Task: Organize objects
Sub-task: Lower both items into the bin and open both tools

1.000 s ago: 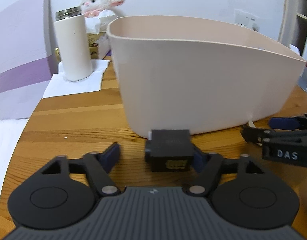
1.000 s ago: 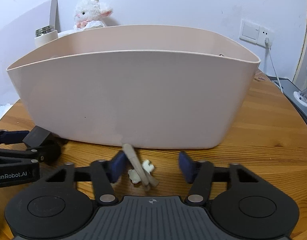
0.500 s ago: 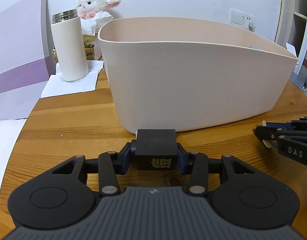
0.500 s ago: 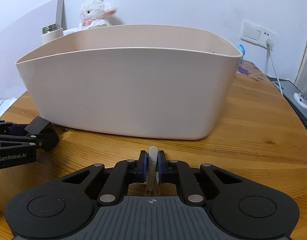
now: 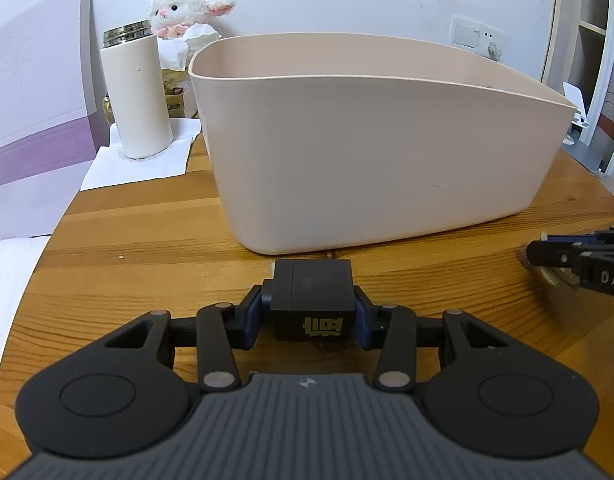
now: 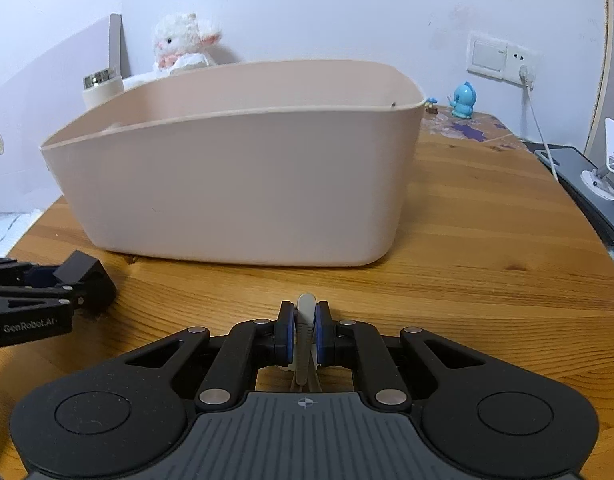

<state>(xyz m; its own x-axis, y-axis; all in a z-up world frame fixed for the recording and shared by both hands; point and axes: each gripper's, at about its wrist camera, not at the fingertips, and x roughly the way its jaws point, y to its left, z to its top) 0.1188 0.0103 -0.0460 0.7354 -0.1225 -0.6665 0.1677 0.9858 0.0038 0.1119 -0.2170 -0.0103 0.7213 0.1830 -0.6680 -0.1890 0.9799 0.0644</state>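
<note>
Wooden table carries a large beige tub near its middle, with bare wood open in front of the tub and toward the right edge. Behind the tub's left end stand a white flask and a plush lamb. Since half a second ago, both tools have risen slightly and pulled back from the tub. The left gripper pinches a black cube printed with yellow characters I cannot read. The right gripper is pressed onto a thin beige strip. Its side reads "DAS"; the left's reads "GenRobot.AI".
</note>
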